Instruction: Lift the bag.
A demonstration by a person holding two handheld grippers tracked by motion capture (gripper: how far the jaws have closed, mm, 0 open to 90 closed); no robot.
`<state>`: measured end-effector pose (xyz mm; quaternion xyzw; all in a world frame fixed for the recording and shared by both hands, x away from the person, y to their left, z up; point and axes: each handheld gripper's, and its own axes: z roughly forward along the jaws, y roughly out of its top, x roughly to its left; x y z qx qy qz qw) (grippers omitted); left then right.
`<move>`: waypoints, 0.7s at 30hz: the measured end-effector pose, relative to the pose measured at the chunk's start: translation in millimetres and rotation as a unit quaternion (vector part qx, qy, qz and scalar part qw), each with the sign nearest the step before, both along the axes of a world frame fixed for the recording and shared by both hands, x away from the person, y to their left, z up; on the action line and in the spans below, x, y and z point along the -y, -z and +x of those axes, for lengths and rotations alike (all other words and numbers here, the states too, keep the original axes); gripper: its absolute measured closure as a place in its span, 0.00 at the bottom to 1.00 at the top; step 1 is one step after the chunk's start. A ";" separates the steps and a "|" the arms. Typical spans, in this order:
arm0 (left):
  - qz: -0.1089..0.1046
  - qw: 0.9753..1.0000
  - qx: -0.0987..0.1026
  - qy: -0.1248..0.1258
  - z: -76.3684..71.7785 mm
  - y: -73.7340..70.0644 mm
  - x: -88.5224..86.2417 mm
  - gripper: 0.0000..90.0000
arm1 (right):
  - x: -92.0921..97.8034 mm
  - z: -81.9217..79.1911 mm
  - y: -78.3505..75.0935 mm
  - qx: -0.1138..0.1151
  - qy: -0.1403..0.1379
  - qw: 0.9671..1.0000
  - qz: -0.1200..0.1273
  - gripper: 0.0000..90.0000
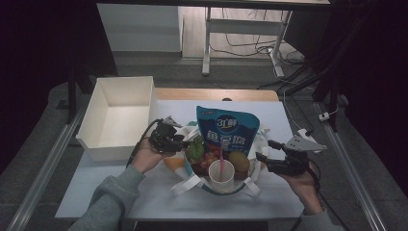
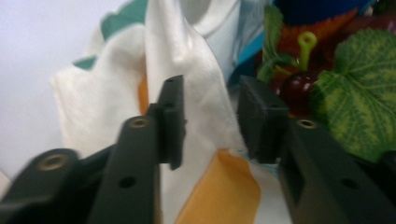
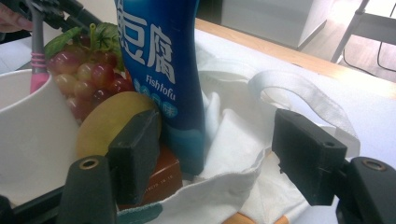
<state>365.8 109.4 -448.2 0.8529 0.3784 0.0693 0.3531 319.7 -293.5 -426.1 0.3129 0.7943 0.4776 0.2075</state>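
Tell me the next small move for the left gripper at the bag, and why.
Probably close the left gripper. Its jaws stand open astride a fold of the white tote bag beside the grapes, with cloth already between them. The right gripper is likewise open at the bag's opposite rim.

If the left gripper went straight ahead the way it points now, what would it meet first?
Most likely the white cloth of the tote bag, a fold of which lies between the open jaws of the left gripper; the grapes lie beyond.
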 end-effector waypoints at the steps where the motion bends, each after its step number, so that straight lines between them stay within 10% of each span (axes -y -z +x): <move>1: 0.001 1.000 -0.005 0.004 0.0 1.2 -0.4 0.74 | -0.2 0.3 0.4 -0.001 0.000 1.000 -0.001 0.35; 8: 0.000 0.999 -0.037 0.022 1.5 9.0 -3.9 0.92 | -5.1 5.4 5.2 -0.019 0.027 0.999 -0.019 0.35; 21: -0.007 0.999 -0.017 0.028 -3.6 4.0 -5.9 0.97 | -13.1 33.2 38.7 -0.092 0.087 0.990 -0.062 0.41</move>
